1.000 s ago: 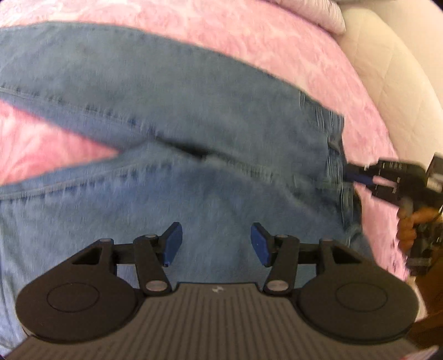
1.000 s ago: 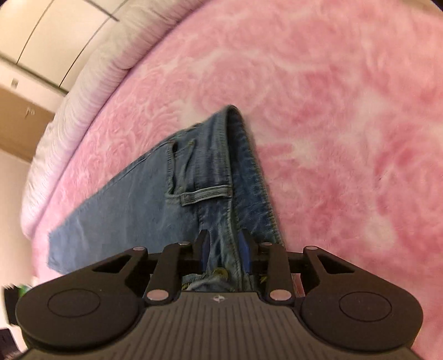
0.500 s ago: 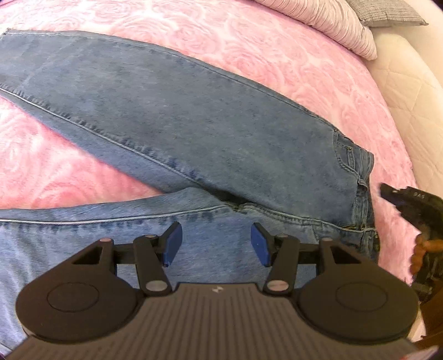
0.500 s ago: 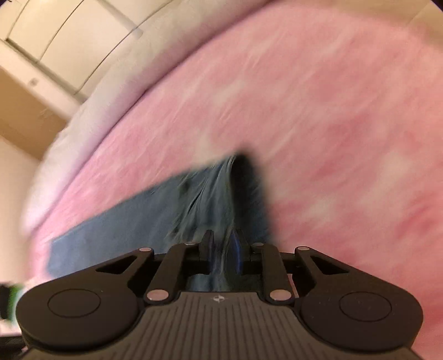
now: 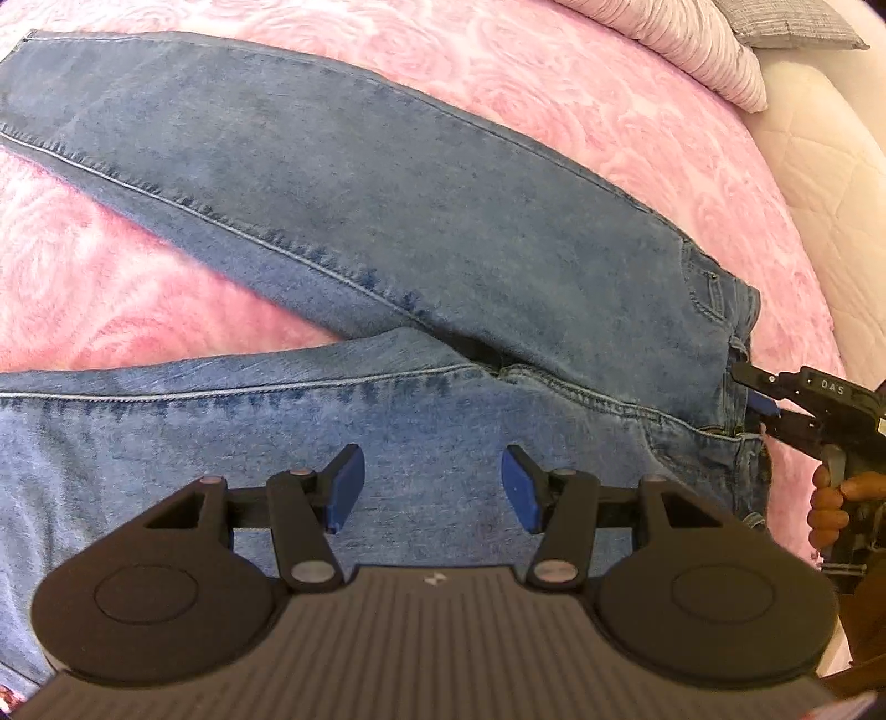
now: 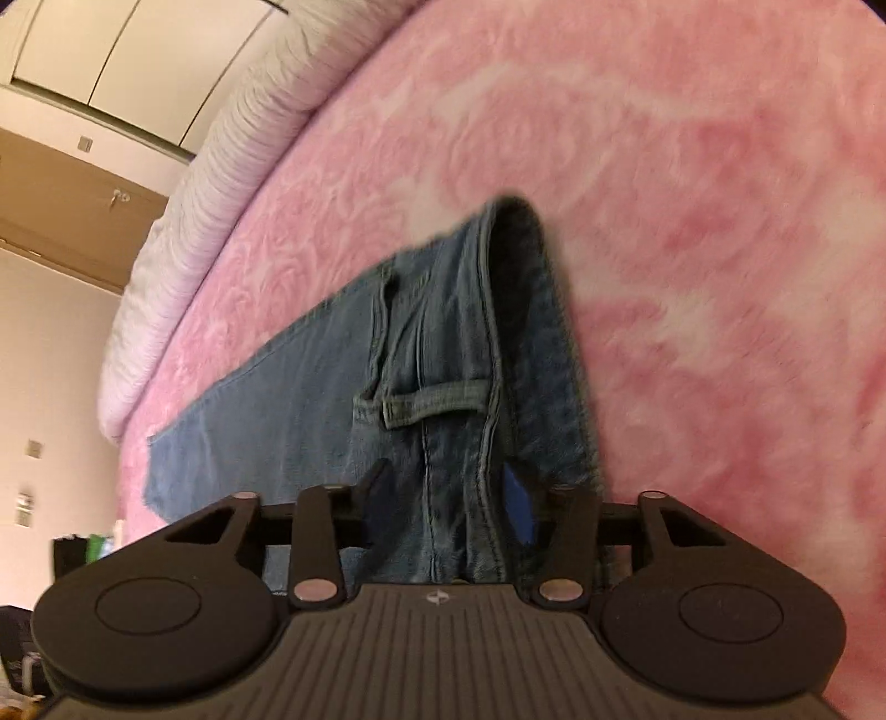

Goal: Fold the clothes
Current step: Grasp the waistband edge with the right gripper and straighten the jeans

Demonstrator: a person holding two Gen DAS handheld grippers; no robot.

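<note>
Blue jeans (image 5: 443, 221) lie spread on the bed, the two legs parting toward the left and the waistband at the right. My left gripper (image 5: 432, 493) hovers open over the near thigh with nothing between its blue pads. At the waistband's edge sits my right gripper (image 5: 761, 399), held by a person's hand (image 5: 830, 498). In the right wrist view the waistband and a belt loop (image 6: 437, 404) run between the fingers of my right gripper (image 6: 448, 507). Its jaws are opening and stand apart around the denim.
A pink fleece blanket (image 5: 138, 277) covers the bed under the jeans. Striped pillows (image 5: 692, 50) and a grey cushion (image 5: 792, 22) lie at the far right, beside a cream padded edge (image 5: 819, 183). White bedding (image 6: 221, 166) and cupboards border the bed's far side.
The right gripper's jaws, tight on the waistband before, now stand wider around it. The left view has tipped to show more of the far leg; the left jaws keep their width.
</note>
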